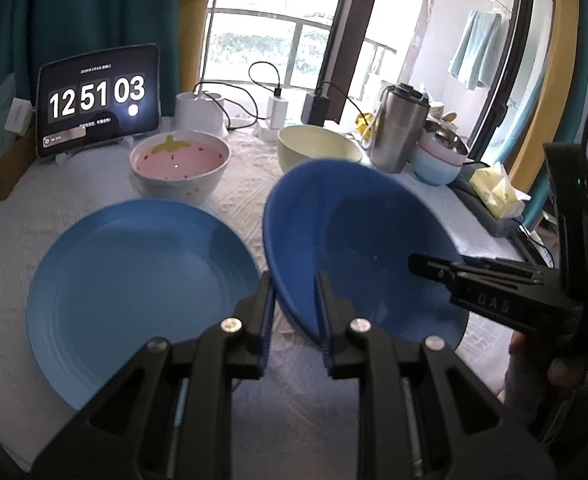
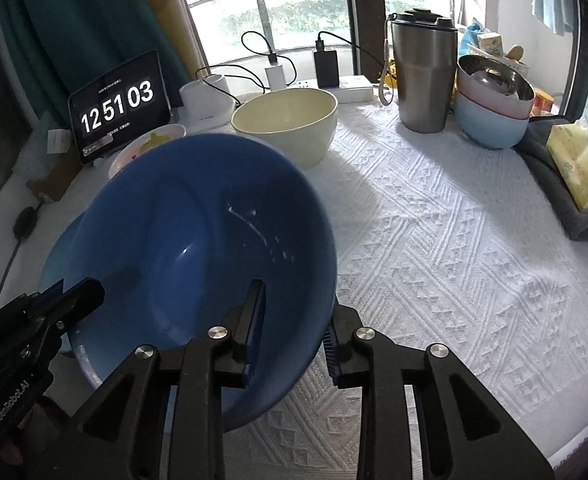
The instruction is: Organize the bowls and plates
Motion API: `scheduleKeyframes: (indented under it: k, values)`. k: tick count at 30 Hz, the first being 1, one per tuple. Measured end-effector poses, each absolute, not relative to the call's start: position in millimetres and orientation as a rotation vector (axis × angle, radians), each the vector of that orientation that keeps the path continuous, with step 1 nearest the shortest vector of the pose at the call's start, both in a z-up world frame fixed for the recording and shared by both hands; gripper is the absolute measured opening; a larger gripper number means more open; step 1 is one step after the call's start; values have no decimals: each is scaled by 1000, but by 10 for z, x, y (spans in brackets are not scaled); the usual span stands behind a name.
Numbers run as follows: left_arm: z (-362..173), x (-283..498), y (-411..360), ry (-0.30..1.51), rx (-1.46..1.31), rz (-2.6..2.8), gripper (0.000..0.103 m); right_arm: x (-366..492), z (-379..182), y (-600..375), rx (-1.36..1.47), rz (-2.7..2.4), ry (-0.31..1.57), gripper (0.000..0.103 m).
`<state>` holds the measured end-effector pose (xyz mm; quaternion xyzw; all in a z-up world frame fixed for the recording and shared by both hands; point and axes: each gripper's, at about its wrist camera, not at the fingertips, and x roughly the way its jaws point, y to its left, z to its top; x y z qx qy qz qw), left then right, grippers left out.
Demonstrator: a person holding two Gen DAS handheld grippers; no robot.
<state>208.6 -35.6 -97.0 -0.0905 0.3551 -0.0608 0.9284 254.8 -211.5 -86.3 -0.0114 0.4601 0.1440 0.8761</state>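
two hand-held grippers straddle the tilted blue bowl's rim.

Both tools are black plastic: the left tool and right tool carry silver screws and blue ribbed pads.

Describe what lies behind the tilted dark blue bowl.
Behind the dark blue bowl, the cream bowl shows fully. The strawberry-patterned bowl and blue plate peek out; the rest is covered.
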Motion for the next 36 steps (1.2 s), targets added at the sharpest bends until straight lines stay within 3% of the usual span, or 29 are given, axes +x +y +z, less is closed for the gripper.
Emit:
scheduleKeyframes:
  k: [8,36]
  values:
    - [-931,2067,-354,713,-182,-127,21,2590,-782,-2200,-23,263,936,37]
    - [-911,2165,-287,731,-165,-92,24,2616,-685,-2212,-32,267,918,38]
